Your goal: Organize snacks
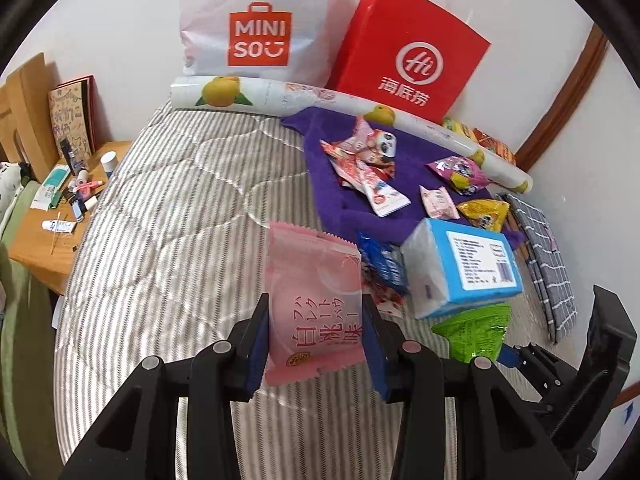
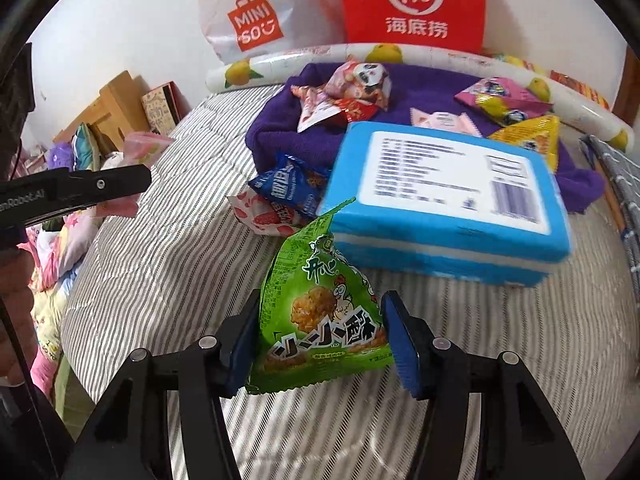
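Observation:
My left gripper (image 1: 315,330) is shut on a pink peach-flavour snack packet (image 1: 316,280), which stands upright between the blue pads above the striped bed cover (image 1: 180,220). My right gripper (image 2: 322,320) is shut on a green triangular snack packet (image 2: 316,292), with both pads against its sides just in front of a blue tissue pack (image 2: 448,200). The left wrist view shows the same green packet (image 1: 476,332) at the lower right. Several more snack packets lie on a purple towel (image 1: 352,208) behind it. A blue snack packet (image 2: 292,188) lies at the towel's front edge.
A white Miniso bag (image 1: 256,20) and a red paper bag (image 1: 408,52) lean on the wall behind a pear-print roll (image 1: 280,92). A grey checked cloth (image 1: 548,256) lies at the right. A cluttered wooden bedside table (image 1: 36,240) stands left of the bed.

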